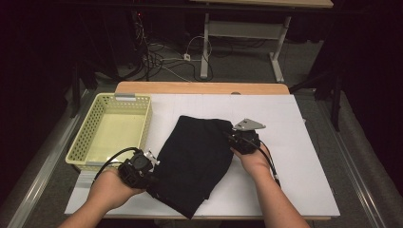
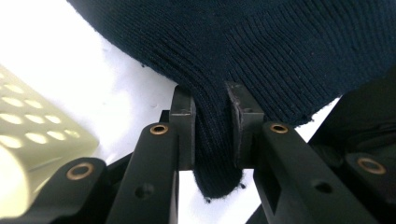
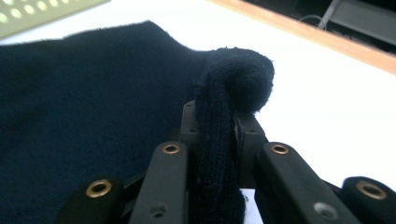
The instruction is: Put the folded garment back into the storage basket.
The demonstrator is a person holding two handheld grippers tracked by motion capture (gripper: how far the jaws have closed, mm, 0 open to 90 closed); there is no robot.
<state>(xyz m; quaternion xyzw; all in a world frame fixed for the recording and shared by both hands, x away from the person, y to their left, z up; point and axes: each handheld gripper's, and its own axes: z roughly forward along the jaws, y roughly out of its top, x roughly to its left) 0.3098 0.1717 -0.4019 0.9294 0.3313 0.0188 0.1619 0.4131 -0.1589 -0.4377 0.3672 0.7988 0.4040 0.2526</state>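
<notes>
A dark navy knitted garment (image 1: 195, 156) lies folded on the white table top, slanting from the middle toward the front edge. My left gripper (image 1: 148, 167) is shut on its left edge near the front; in the left gripper view a fold of the knit (image 2: 212, 140) is pinched between the two pads. My right gripper (image 1: 236, 137) is shut on the garment's right upper edge; in the right gripper view a bunched roll of the fabric (image 3: 233, 88) sticks out above the jaws. A hand holds each gripper.
A pale yellow perforated basket (image 1: 85, 137) stands at the table's left, close to the left gripper. A wooden strip (image 1: 199, 88) runs along the far edge. White table surface (image 1: 285, 142) lies to the right of the garment. Cables and table legs sit on the floor beyond.
</notes>
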